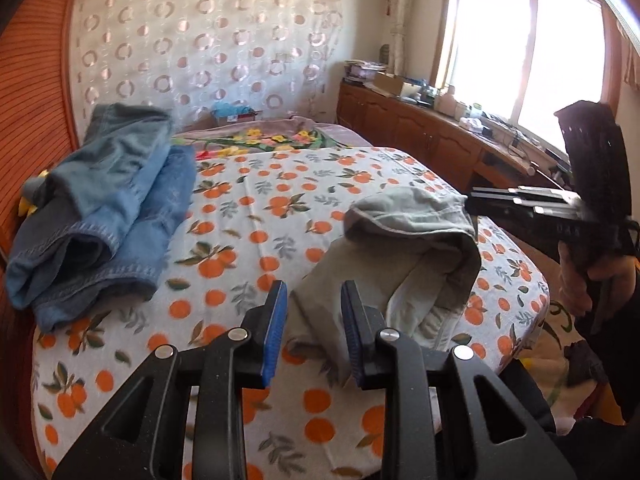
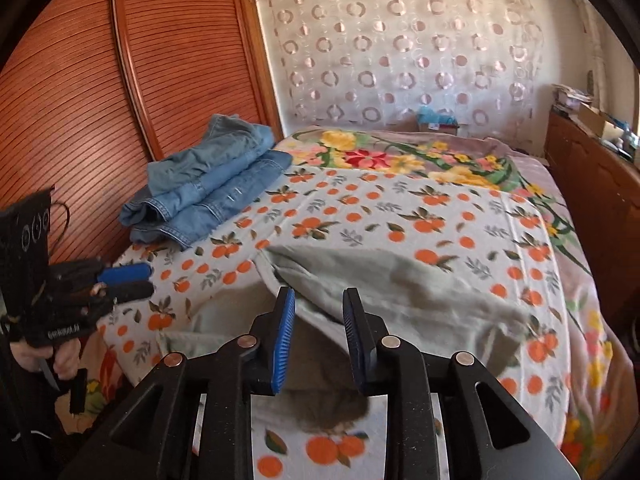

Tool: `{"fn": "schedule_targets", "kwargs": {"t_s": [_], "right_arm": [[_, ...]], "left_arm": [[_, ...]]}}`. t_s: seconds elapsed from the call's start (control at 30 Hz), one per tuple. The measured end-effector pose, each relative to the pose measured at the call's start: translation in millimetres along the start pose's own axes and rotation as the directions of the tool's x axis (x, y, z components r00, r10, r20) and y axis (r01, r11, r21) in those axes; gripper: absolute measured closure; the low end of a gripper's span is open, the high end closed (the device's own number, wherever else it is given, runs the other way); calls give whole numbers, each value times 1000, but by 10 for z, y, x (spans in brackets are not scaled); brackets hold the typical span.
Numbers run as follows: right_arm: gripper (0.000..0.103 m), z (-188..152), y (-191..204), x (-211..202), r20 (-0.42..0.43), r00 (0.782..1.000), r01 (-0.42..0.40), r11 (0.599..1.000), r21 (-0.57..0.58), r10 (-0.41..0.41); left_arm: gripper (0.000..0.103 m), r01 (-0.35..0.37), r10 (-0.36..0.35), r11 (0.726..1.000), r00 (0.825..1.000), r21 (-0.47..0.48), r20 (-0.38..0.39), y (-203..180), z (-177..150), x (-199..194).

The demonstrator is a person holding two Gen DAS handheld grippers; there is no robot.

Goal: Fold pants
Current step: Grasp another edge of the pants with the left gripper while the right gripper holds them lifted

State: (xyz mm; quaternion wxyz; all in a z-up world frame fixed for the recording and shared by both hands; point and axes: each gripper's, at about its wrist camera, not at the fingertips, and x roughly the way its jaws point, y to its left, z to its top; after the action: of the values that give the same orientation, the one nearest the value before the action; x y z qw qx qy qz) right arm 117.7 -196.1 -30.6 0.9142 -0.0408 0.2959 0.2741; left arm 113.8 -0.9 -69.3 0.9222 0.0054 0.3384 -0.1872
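Note:
Pale grey-green pants lie doubled over on the near right part of the orange-print bed cover. My left gripper hovers just before their near edge. Its blue pads stand apart with nothing pressed between them. My right gripper, held in a hand, points at the pants' right side with its tips close to the fabric. In the right wrist view the right gripper is open over the pants, whose cloth shows below the gap. The left gripper sits at the left, off the pants' edge.
A stack of folded blue jeans rests at the bed's left side against a louvred wooden door. A floral blanket covers the far end. A cluttered wooden cabinet runs under the window on the right.

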Motion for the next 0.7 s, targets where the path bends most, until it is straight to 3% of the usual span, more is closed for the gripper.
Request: {"fn": "schedule_targets", "kwargs": {"t_s": [0.17,0.2,0.23,0.7], "right_arm": [[77,-264,-53,-166,-11,999,41,999,31,-41],[77,-300,-51,-190,-8,999,47,998,38,-46],[77,-333,-45,-218,-3,999,48,998,45,-48],[76,-483,114,-352,9,999,31,999,43,-31]], "left_arm": [[74,73,-72,996,997,52,-29,-169,250,258],[70,83,-81,995,996,60,-34,-189,281,296],[57,94,-92,993,995,68,-39,-214,323,345],[58,142,-130,986,984,89,-122,-243,606,807]]}}
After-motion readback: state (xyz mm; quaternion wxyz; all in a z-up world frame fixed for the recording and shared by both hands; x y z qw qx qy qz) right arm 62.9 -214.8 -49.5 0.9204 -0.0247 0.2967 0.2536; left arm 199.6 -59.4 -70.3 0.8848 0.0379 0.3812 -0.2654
